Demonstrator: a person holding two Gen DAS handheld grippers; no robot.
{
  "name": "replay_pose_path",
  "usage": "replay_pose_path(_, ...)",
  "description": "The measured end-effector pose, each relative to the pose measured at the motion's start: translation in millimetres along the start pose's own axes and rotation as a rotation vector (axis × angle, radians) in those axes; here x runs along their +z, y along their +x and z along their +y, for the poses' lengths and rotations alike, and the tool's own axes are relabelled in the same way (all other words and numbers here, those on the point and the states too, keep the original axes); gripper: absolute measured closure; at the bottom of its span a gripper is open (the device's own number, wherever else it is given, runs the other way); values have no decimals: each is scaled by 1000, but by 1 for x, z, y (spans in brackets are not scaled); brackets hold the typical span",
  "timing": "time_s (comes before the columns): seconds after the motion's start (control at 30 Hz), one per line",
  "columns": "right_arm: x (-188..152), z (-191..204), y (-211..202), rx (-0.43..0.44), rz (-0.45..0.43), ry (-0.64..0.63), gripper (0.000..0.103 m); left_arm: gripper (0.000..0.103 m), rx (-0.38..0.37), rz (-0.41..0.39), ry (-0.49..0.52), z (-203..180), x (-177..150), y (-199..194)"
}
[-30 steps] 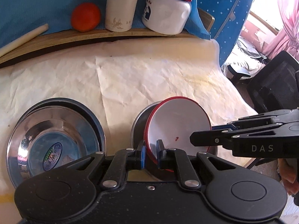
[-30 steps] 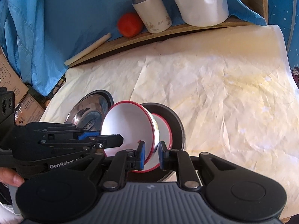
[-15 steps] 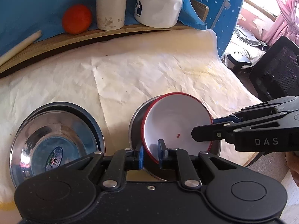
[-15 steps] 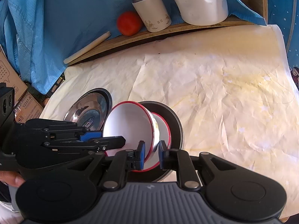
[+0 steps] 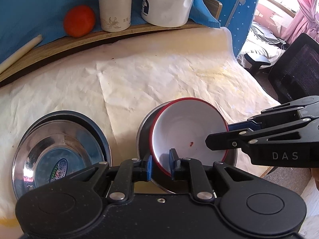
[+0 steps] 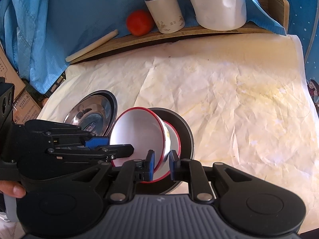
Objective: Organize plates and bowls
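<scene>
Now red-rimmed bowl [image 5: 189,131] tilted in dark dish [image 6: 185,127], steel plate [image 5: 57,151] beside

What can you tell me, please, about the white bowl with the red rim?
The red-rimmed white bowl looks like enamel: glossy white inside, a thin red lip, a small red speck on its inner wall. It is tilted steeply, its mouth turned toward the left gripper, over a dark plate on the paper-covered table. Both grippers straddle its rim: the right gripper is clamped on it, while the left one's jaws have just been opening, the rim between them.
</scene>
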State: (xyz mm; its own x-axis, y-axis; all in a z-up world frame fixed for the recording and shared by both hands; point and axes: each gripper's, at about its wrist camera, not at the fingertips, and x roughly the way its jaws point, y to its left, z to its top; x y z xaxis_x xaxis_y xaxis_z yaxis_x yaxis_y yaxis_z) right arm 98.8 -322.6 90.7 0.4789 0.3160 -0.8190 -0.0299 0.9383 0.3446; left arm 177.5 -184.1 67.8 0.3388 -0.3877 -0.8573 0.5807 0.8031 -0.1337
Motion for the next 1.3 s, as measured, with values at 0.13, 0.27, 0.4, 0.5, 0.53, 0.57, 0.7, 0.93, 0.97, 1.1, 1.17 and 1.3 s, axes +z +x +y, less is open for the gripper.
replay_pose_path(0.13,1,1,0,-6,2,-5,85,84,-2,4,-3,1,1,1)
replay_pose_path(0.27,1,2,0,-9,3,-9,84,84,-2,6,-4,1,1,1)
replay_pose_path(0.4,1,3,0,-11,4,-11,83,84,-2,6,-4,1,1,1)
replay_pose_path(0.5,0,3,-1,-12,3,-12,82,84,-2,6,-4,1,1,1)
replay_pose_path(0.53,1,3,-1,-11,3,-13,82,84,-2,6,-4,1,1,1)
replay_pose_path(0.57,1,3,-1,-12,2,-13,82,84,-1,6,-4,0,1,1)
replay_pose_path(0.7,1,2,-1,-24,1,-17,72,84,-5,12,-4,1,1,3)
replay_pose_path(0.93,0,0,-1,-15,1,-9,72,84,-5,12,-10,1,1,5)
replay_pose_path(0.97,0,0,-1,-14,1,-9,72,84,-4,12,-11,1,1,5)
replay_pose_path(1.1,-1,0,-1,-12,0,-5,72,84,-6,12,-14,1,1,5)
replay_pose_path(1.17,-1,-1,-1,-9,-1,-4,72,84,-9,8,-20,2,1,4)
replay_pose_path(1.3,-2,-2,-1,-8,-4,-5,71,84,-16,-8,-41,6,2,1)
